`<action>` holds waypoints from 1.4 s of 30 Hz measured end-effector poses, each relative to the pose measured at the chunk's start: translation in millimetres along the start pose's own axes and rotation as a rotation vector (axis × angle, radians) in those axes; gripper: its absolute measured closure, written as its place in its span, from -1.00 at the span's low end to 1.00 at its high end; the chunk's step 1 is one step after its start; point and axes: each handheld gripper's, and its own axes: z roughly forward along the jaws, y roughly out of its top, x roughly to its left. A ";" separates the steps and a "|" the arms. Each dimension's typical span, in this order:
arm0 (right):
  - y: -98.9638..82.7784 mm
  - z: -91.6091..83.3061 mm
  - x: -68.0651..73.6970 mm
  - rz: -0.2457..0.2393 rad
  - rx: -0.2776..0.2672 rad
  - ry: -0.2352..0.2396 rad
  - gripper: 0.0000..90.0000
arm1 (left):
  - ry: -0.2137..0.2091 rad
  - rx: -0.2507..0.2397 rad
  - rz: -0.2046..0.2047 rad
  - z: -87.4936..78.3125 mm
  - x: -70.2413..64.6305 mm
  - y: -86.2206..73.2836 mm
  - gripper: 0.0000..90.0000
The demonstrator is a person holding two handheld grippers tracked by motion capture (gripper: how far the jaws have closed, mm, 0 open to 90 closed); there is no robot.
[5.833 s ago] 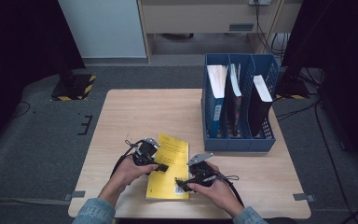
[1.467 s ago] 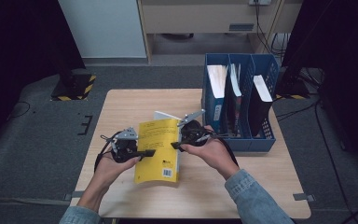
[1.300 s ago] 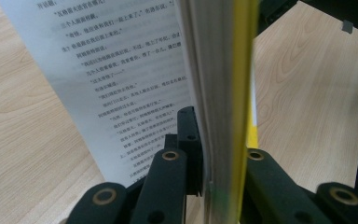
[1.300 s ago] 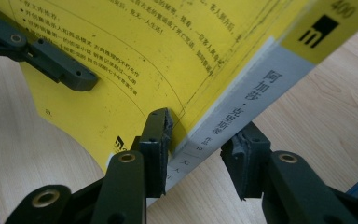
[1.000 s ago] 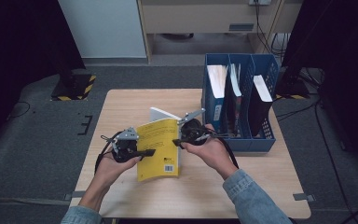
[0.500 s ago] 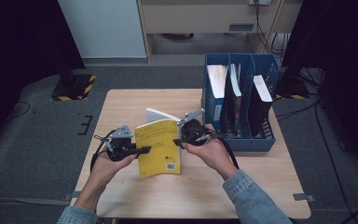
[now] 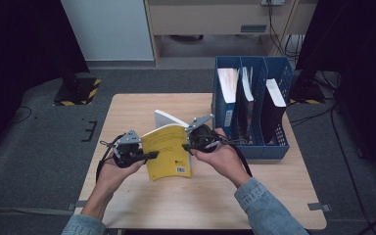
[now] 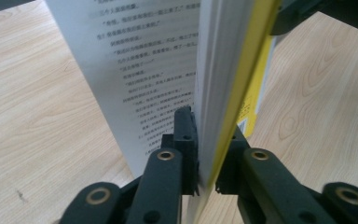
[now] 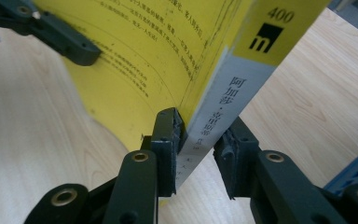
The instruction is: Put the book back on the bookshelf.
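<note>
On table [image 7: 142, 105]: one yellow book [image 7: 169, 152], two tools clamping.

The high view looks forward and down from above the person's side of the wooden table [image 7: 142, 105], far enough off to take in its whole top, the blue file rack [image 7: 250, 105] at its right and the dark floor around. The left gripper view sits very close behind its own jaws, facing along them at the yellow book [image 8: 223, 88] edge-on. The right gripper view is just as near, facing the book's spine and cover, with the left gripper [image 9: 81, 53] at its upper left. All three views share the book and the tabletop.
</note>
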 end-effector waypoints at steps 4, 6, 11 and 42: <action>-2.4 -4.6 7.3 -0.023 -0.005 0.028 0.44 | -0.006 -0.006 0.002 -1.1 -2.9 -4.1 0.77; -1.9 -6.6 9.0 -0.033 -0.008 0.041 0.41 | -0.003 -0.007 0.009 -2.0 -3.9 -4.8 0.75; 6.4 -13.4 10.0 -0.042 -0.043 0.063 0.29 | -0.008 -0.015 0.014 -2.5 -6.1 -6.5 0.72; 41.9 -9.8 24.3 -0.128 0.015 0.117 0.11 | 0.090 -0.095 -0.036 -15.1 -3.7 -21.4 0.09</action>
